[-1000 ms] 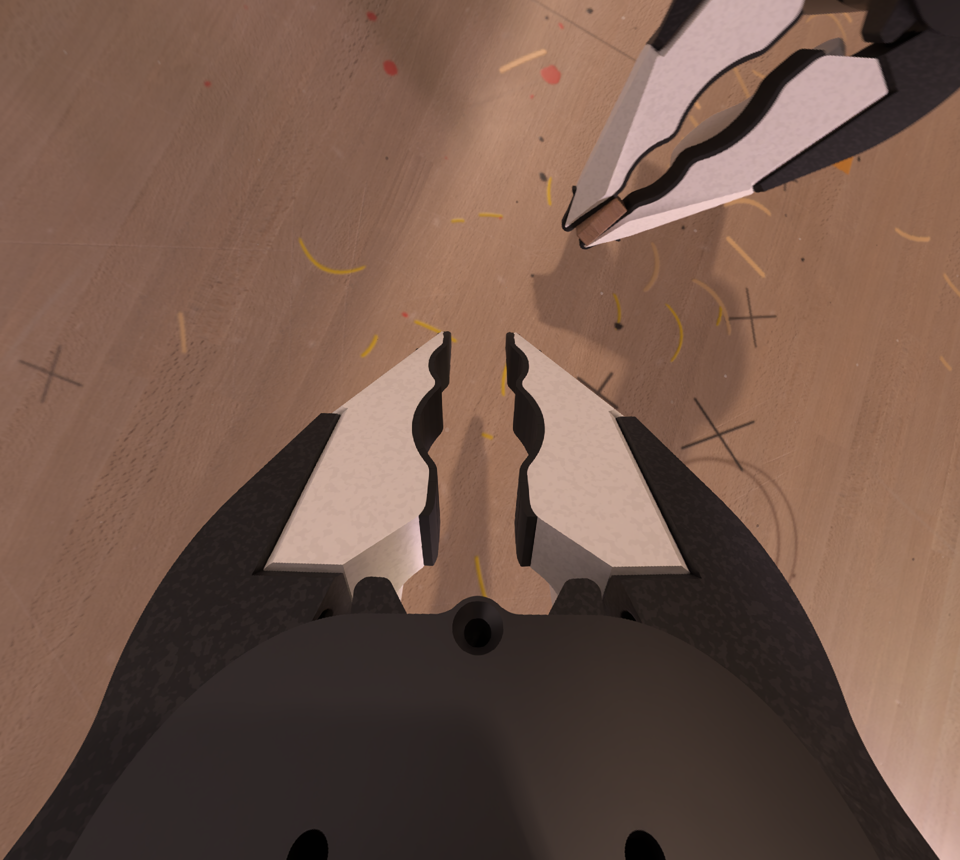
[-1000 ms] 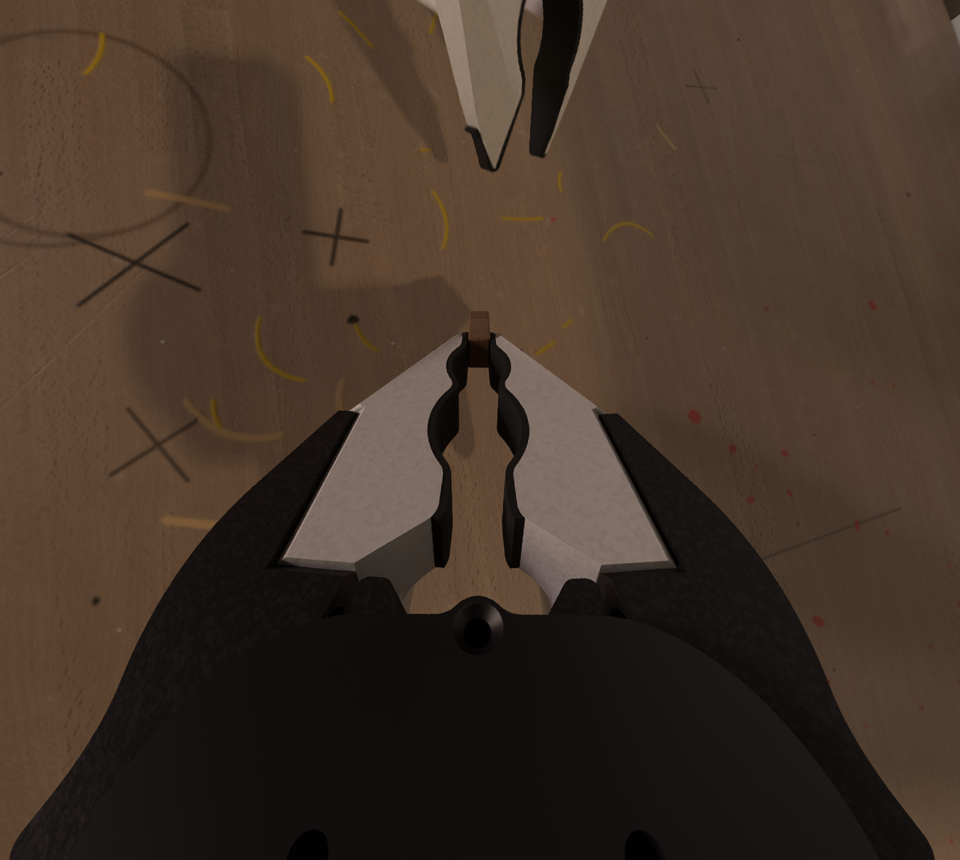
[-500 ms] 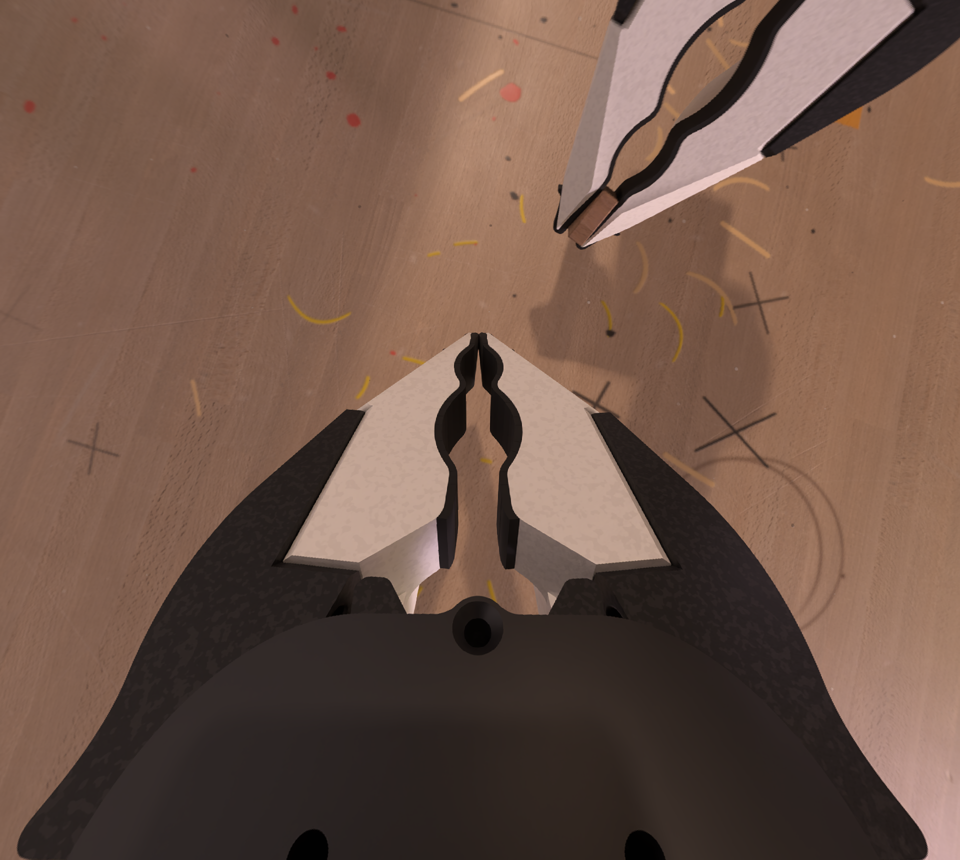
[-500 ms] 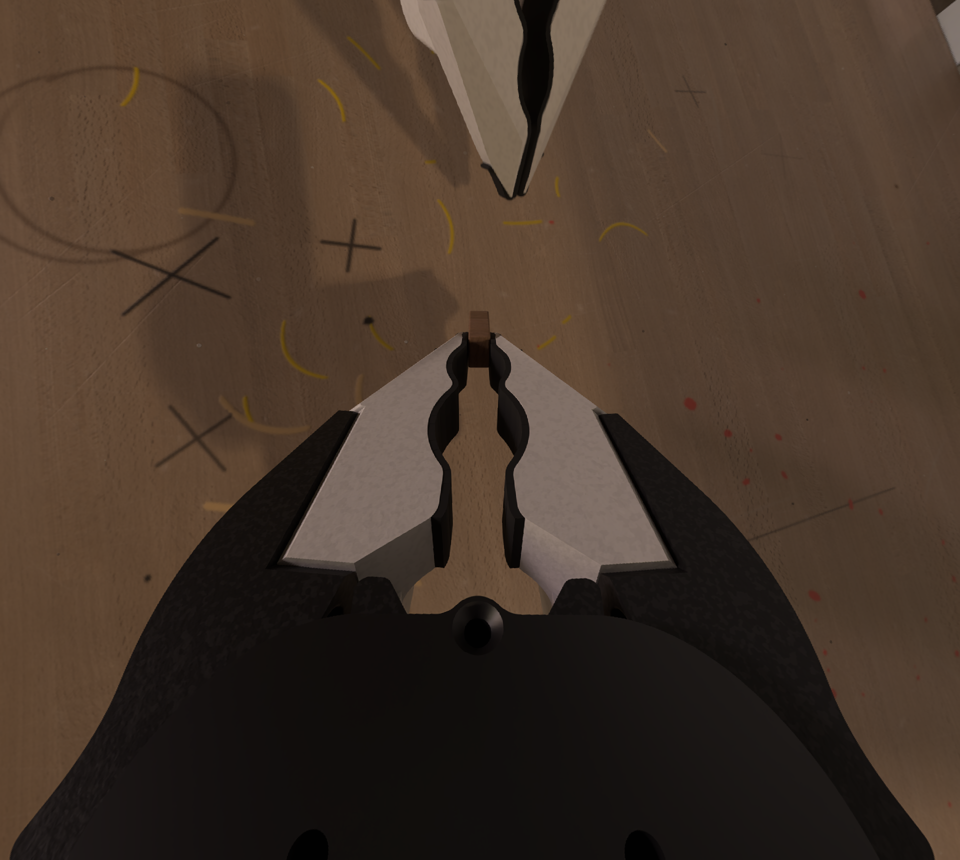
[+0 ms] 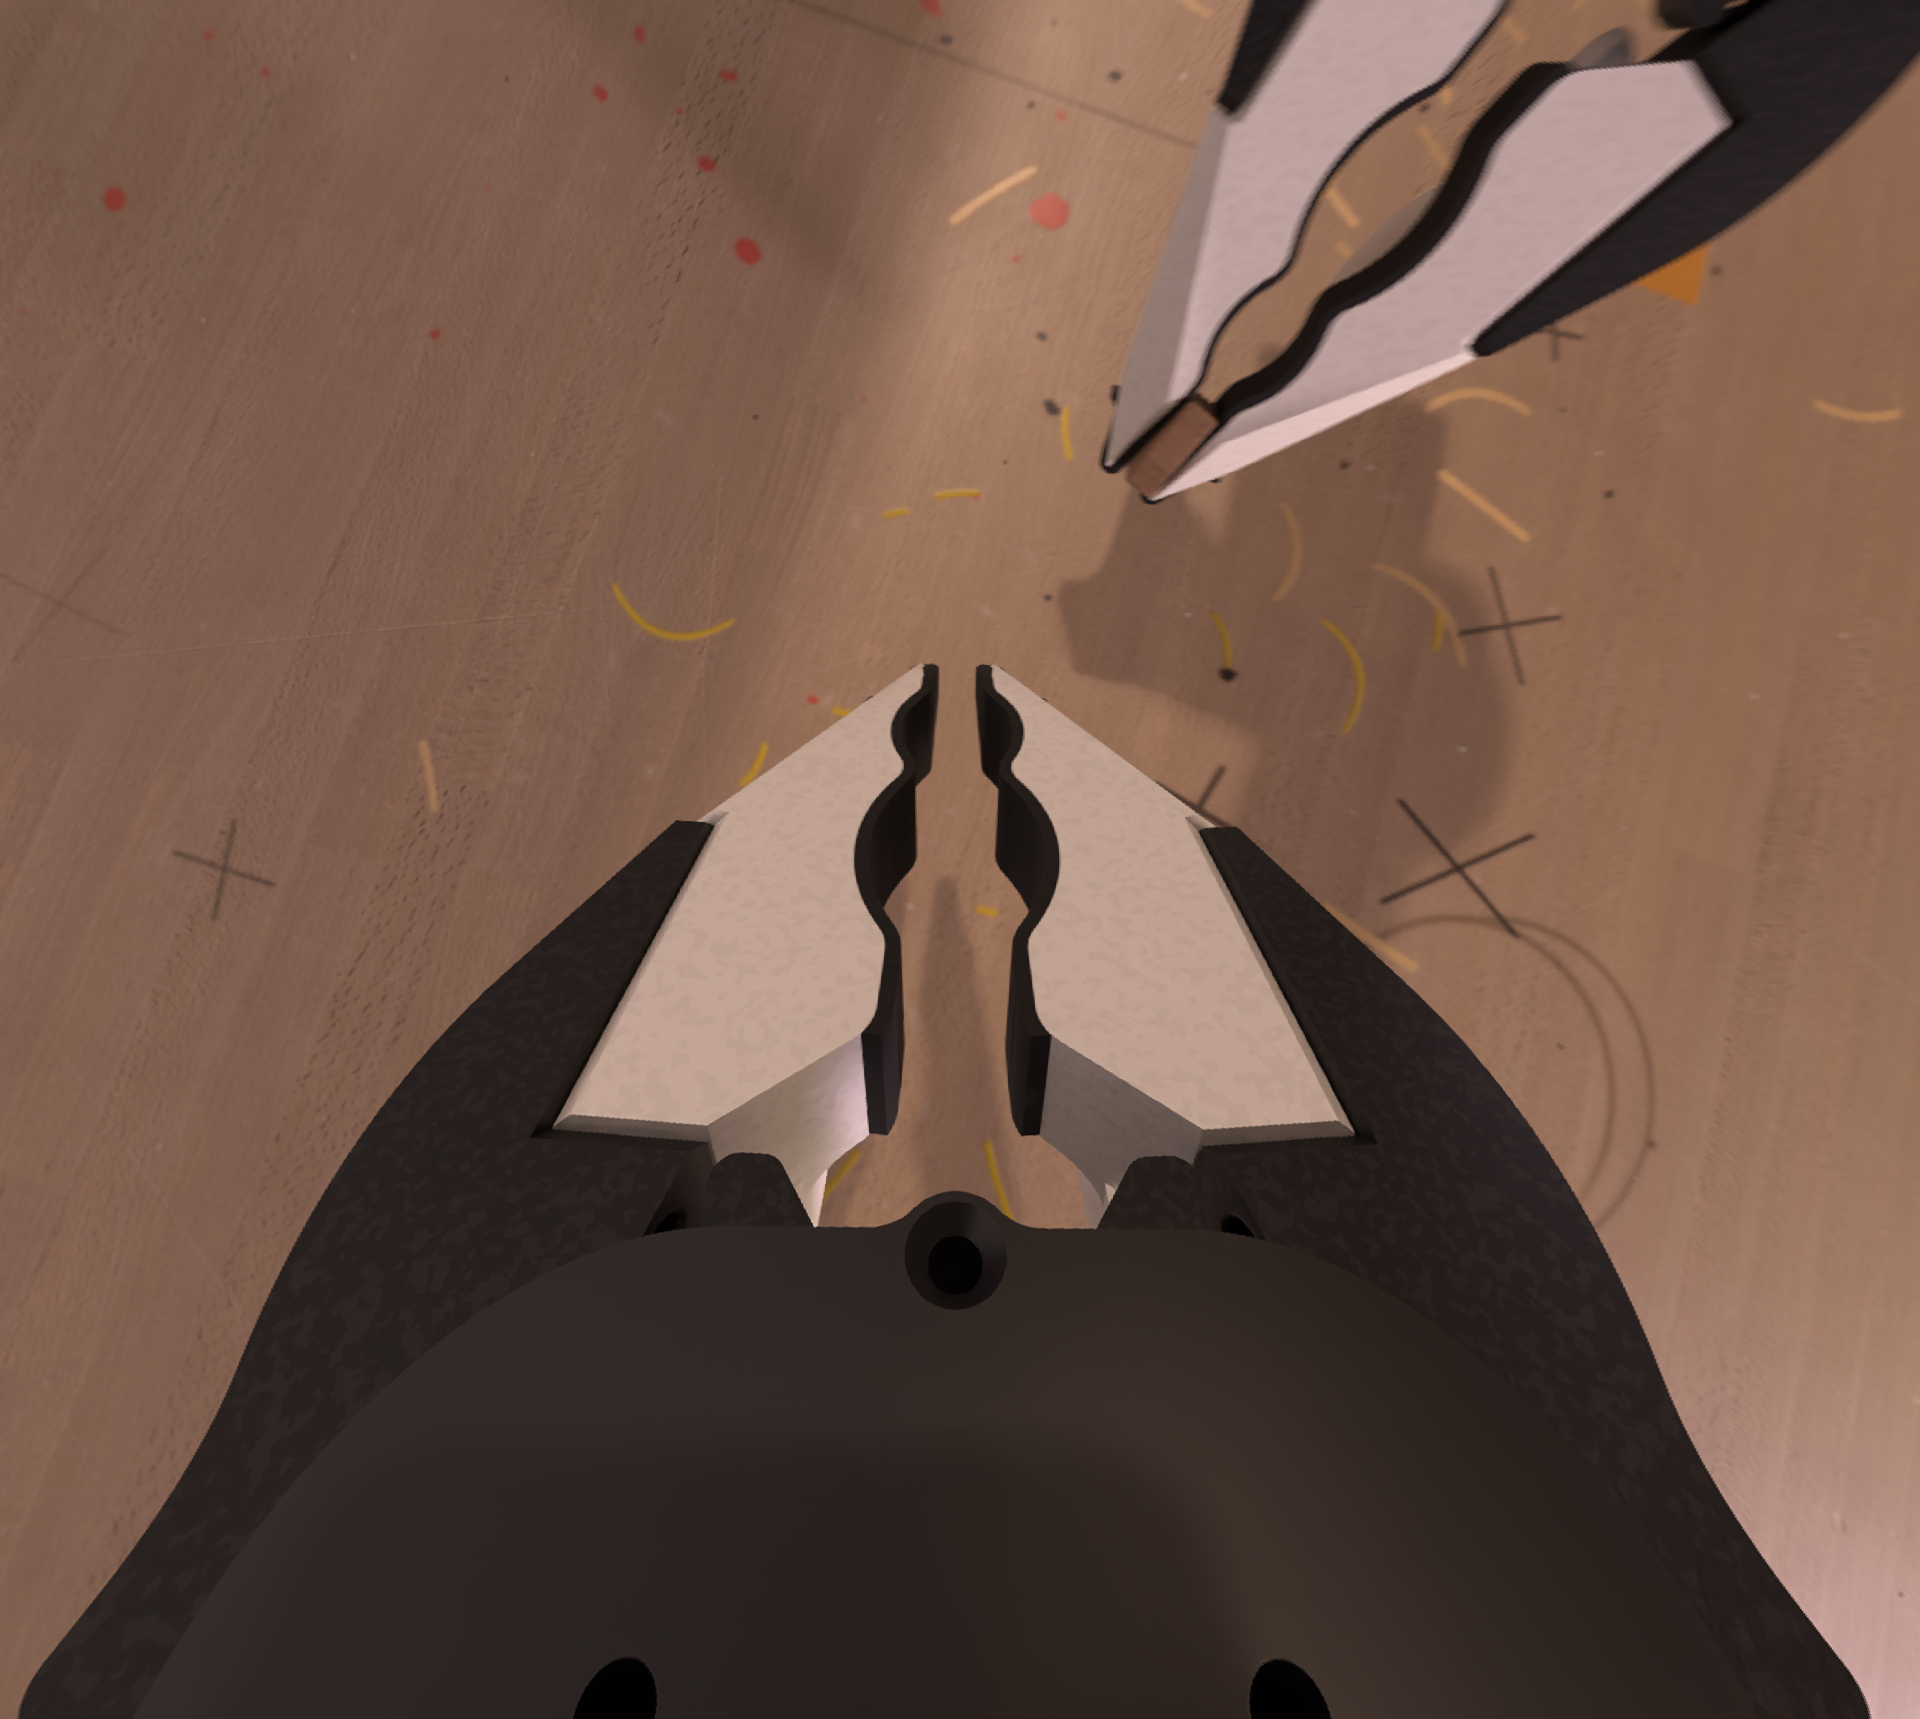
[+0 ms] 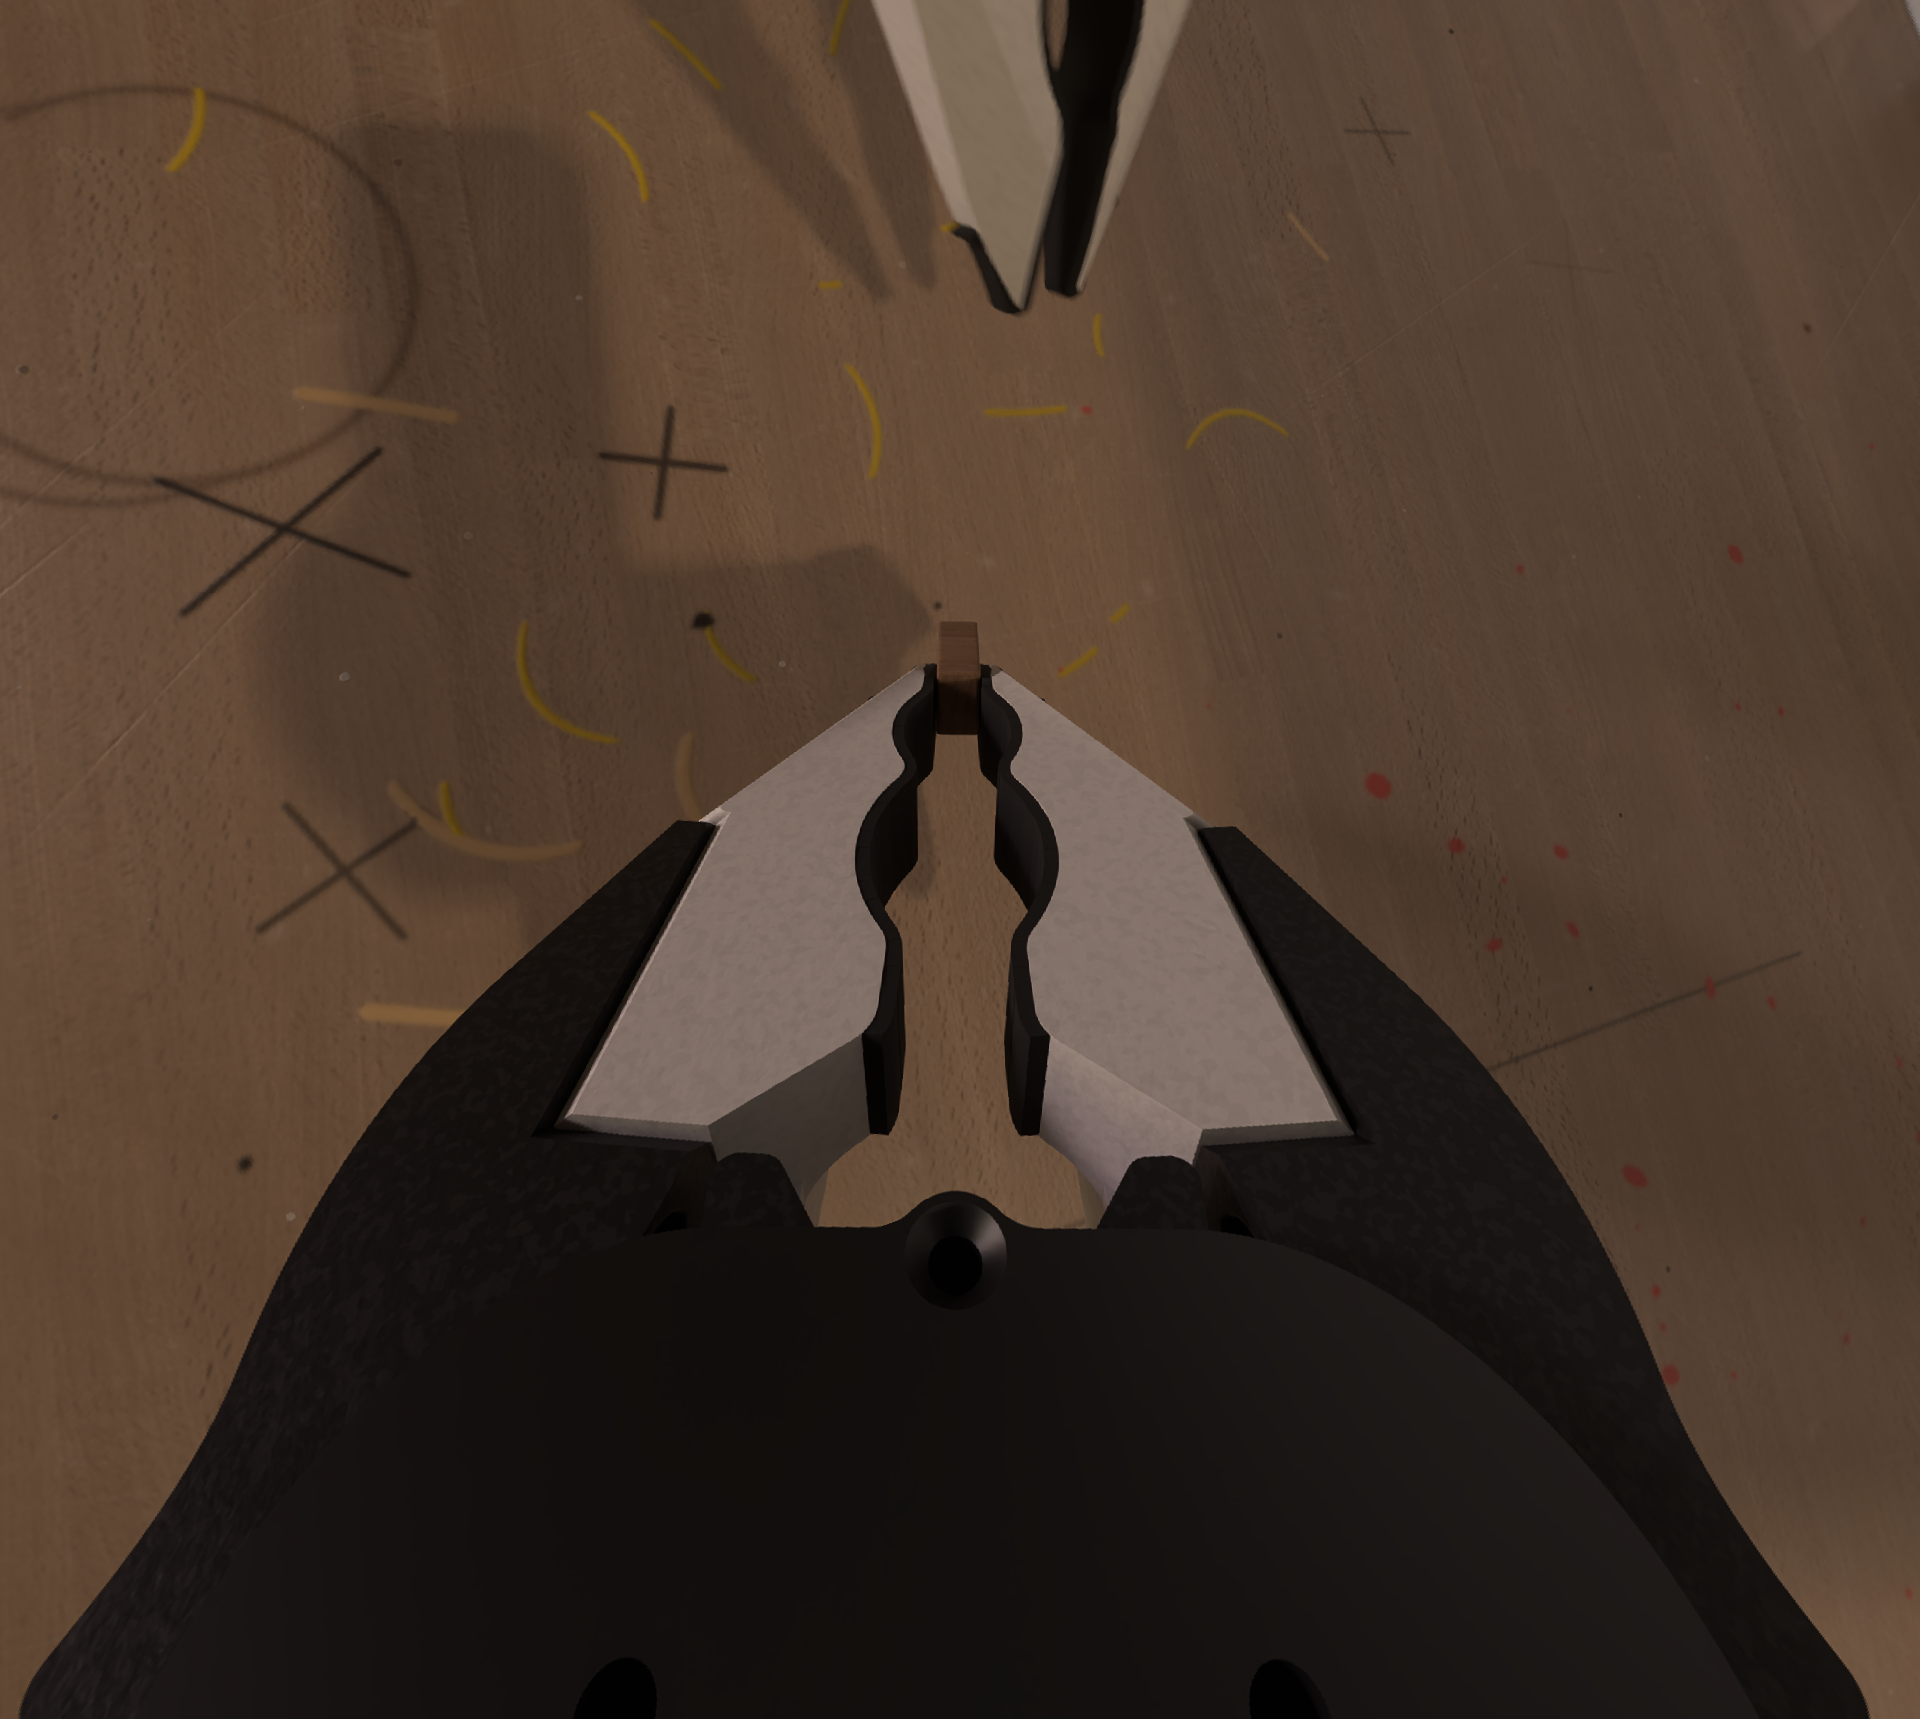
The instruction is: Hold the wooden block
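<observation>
Nearest us, our right gripper [image 6: 957, 682] pinched the small wooden block [image 6: 957, 677] at its very fingertips, above the wooden table [image 6: 1558, 526]. We judged the hold step under way; next called for steady pressure, since the bite was shallow. Farther off, our left gripper [image 5: 956, 670] hung empty, jaws narrowly parted.

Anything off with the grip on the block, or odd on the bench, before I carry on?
One thing: the wooden block sits only at the very fingertips of the right gripper, partly poking past them, so the hold looks shallow. The left gripper is empty, jaws slightly apart. The workbench shows only paint specks, shavings and pencil marks.
</observation>
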Action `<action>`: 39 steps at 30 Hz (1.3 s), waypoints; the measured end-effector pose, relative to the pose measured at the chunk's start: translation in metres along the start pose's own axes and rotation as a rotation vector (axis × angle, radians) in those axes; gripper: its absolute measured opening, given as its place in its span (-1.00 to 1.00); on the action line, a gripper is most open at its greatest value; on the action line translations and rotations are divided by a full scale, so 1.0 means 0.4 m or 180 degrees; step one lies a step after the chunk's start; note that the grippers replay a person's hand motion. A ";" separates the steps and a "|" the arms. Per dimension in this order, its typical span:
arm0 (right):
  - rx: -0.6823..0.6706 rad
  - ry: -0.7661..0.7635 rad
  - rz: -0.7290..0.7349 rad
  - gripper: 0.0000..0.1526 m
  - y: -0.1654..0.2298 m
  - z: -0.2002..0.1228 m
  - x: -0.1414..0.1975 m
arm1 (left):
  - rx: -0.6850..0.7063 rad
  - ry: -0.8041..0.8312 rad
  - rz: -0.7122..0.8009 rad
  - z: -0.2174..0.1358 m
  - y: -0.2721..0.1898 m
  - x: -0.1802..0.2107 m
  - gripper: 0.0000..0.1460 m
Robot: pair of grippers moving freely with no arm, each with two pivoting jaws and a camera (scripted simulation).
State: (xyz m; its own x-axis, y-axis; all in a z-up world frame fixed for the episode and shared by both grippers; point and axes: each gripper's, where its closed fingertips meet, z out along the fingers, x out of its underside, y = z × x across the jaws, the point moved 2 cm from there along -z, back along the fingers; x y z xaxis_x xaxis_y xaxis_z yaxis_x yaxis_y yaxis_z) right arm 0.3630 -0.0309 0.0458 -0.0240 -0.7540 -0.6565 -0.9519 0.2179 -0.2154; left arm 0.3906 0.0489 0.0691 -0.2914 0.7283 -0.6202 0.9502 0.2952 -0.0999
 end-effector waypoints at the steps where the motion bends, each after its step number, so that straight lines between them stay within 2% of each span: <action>1: 0.0003 0.0001 0.0018 -0.92 -0.002 0.000 0.001 | 0.0016 -0.0056 0.0006 -0.010 -0.009 -0.001 -0.85; 4: 0.0008 -0.0002 0.0054 -0.92 -0.005 -0.002 0.002 | -0.0062 -0.0178 0.0109 -0.019 -0.046 -0.003 -0.76; 10: 0.0015 -0.0003 0.0054 -0.92 -0.005 -0.005 0.000 | -0.0583 -0.0118 0.0623 0.004 -0.077 -0.022 -0.81; 13: 0.0025 -0.0025 0.0052 -0.92 -0.005 -0.009 -0.003 | -0.0595 -0.0044 0.0659 0.019 -0.085 -0.021 -0.84; 16: 0.0032 -0.0041 0.0066 -0.92 -0.008 -0.014 -0.005 | -0.0652 -0.0006 0.0676 0.028 -0.085 -0.015 -0.99; 26: 0.0030 -0.0031 0.0085 -0.92 -0.012 -0.016 0.004 | -0.0842 -0.0014 0.0658 0.019 -0.103 -0.012 -1.00; 27: 0.0026 -0.0039 0.0079 -0.92 -0.011 -0.016 0.002 | -0.0887 -0.0023 0.0656 0.022 -0.098 -0.014 -1.00; 29: 0.0033 -0.0044 0.0059 -0.92 -0.011 -0.017 0.000 | -0.0918 0.0000 0.0639 0.030 -0.090 -0.017 -0.83; 31: 0.0058 -0.0019 0.0043 -0.92 -0.013 -0.017 0.001 | -0.0915 0.0038 0.0673 0.038 -0.086 -0.017 -0.78; 33: 0.0058 -0.0036 0.0064 -0.92 -0.014 -0.020 0.002 | -0.0914 0.0062 0.0697 0.044 -0.086 -0.015 -0.82; 35: 0.0038 -0.0078 0.0090 -0.92 -0.015 -0.022 0.001 | -0.0932 0.0052 0.0722 0.047 -0.087 -0.014 -0.96; 39: 0.0009 -0.0099 0.0122 -0.92 -0.014 -0.022 0.002 | -0.0961 0.0106 0.0807 0.045 -0.093 -0.011 -1.00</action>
State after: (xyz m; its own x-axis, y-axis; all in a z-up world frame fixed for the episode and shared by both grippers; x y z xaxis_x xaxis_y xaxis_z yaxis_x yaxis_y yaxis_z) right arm 0.3658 -0.0382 0.0528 -0.0508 -0.7254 -0.6865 -0.9496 0.2479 -0.1917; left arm 0.3583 0.0238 0.0616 -0.0598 0.8197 -0.5697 0.9188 0.2682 0.2895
